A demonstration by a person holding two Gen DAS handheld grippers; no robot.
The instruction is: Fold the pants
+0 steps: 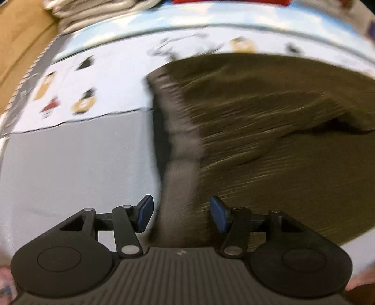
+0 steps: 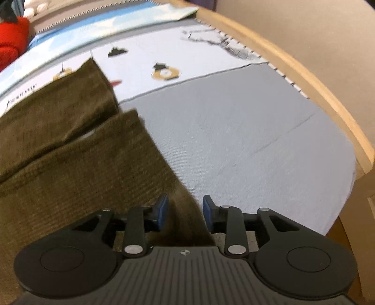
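Observation:
Olive-brown corduroy pants (image 1: pixel 269 140) lie flat on the bed sheet. Their ribbed waistband (image 1: pixel 180 145) runs down the cloth's left edge and passes between the jaws of my left gripper (image 1: pixel 181 214). That gripper is open, its blue pads (image 1: pixel 145 212) apart from the fabric. In the right wrist view the two leg ends (image 2: pixel 77 131) lie side by side. A corner of the nearer leg's hem (image 2: pixel 185 211) sits in the gap of my right gripper (image 2: pixel 185 211), which is open, narrower than the left, its pads (image 2: pixel 163 210) beside the cloth and not squeezing it.
The sheet (image 2: pixel 246 140) is grey near me and white with cartoon prints farther off. A wooden bed rail (image 2: pixel 316 98) curves along the right, with a beige wall beyond. Something red (image 2: pixel 11 40) and a pile of pale cloth (image 1: pixel 93 11) lie at the far side.

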